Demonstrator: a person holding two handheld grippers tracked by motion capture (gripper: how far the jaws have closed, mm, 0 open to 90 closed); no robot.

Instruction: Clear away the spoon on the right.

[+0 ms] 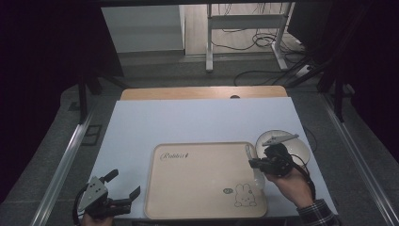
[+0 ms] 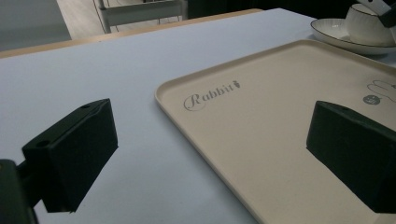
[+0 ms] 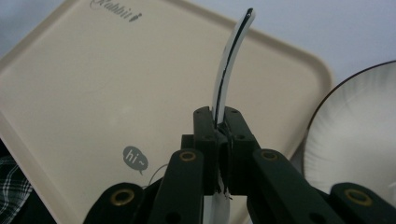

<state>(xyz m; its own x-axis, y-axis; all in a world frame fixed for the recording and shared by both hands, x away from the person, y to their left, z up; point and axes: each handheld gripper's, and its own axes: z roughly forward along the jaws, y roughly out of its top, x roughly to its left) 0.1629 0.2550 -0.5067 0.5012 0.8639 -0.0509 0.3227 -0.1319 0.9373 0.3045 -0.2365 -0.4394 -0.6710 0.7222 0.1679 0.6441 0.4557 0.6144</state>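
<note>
White ceramic spoon [image 3: 229, 60] is clamped by its handle between the right gripper's [image 1: 260, 163] fingers, over the tray's [image 1: 197, 188] right edge, probably to set it there. Left gripper [image 1: 123, 184], lower left, waits with fingers apart beside the tray.

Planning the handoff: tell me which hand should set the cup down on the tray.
Right. Its tongs are shut on the cup rim at the tray's right edge. The left tongs stand open and empty off the tray's left side.
</note>
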